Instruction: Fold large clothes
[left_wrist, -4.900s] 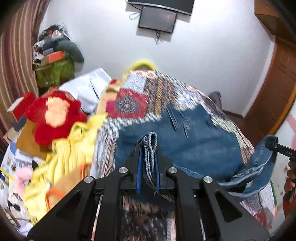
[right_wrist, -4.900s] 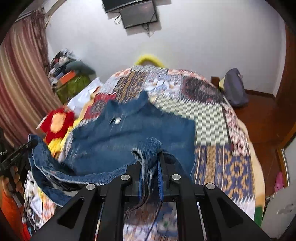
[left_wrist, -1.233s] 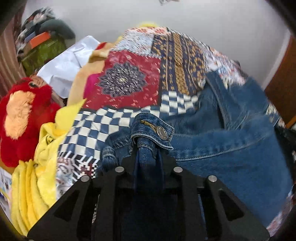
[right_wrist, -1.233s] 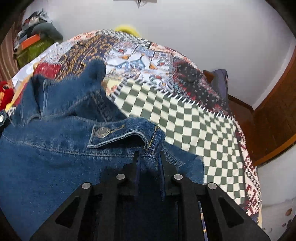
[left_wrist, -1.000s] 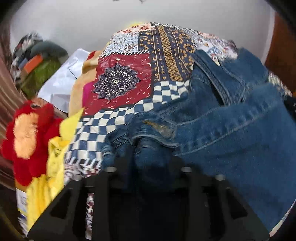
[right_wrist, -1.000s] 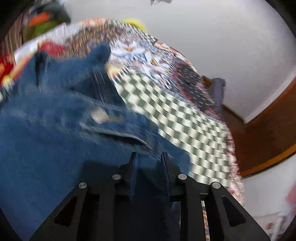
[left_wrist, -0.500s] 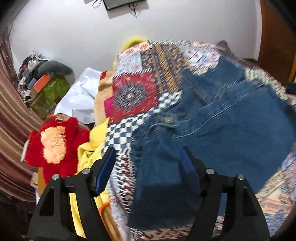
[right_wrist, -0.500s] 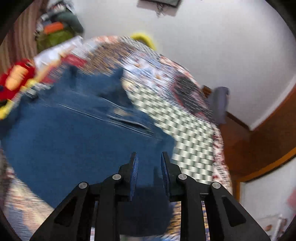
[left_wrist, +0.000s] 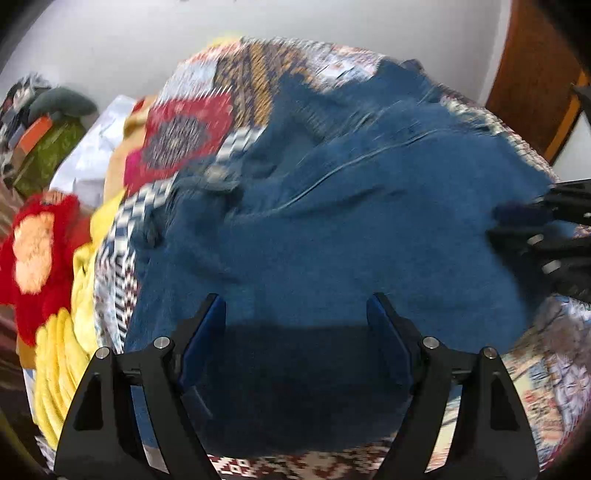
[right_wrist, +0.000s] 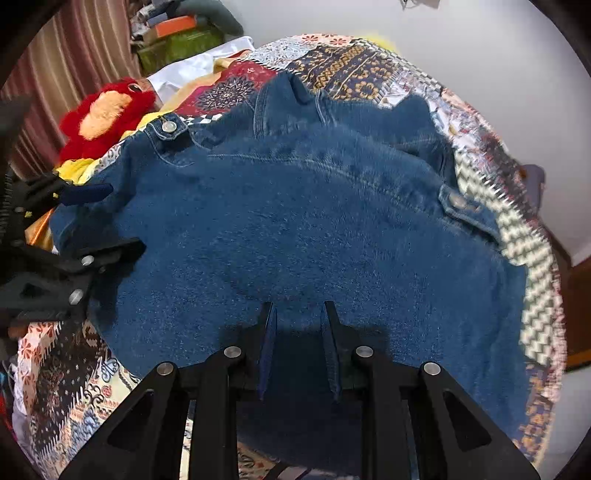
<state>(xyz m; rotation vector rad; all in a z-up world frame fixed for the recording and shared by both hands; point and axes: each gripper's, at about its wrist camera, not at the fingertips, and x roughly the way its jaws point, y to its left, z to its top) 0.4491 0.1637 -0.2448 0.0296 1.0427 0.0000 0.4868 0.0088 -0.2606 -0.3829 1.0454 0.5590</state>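
Observation:
A blue denim jacket (left_wrist: 351, 229) (right_wrist: 314, 221) lies folded over on the patchwork bedspread (left_wrist: 184, 125) (right_wrist: 528, 229), collar at the far end and buttoned cuffs at both sides. My left gripper (left_wrist: 295, 306) (right_wrist: 118, 218) hovers over its near left part. Its jaws are opening wide and only flat denim lies below them. Over the near right part, my right gripper (right_wrist: 298, 314) (left_wrist: 513, 225) has its jaws a narrow gap apart, and no fabric shows pinched between them.
A red plush toy (left_wrist: 37, 240) (right_wrist: 107, 110) and yellow cloth (left_wrist: 55, 350) lie at the bed's left edge, beside a white sheet (left_wrist: 92, 147). Boxes and bags (right_wrist: 173, 44) are piled by a striped curtain (right_wrist: 74, 48). A wooden door (left_wrist: 528, 74) stands at the right.
My left gripper let go of the denim cuff, spread wide and drew back. The right gripper also backed away from its cuff. The jacket now lies flat, folded over itself.

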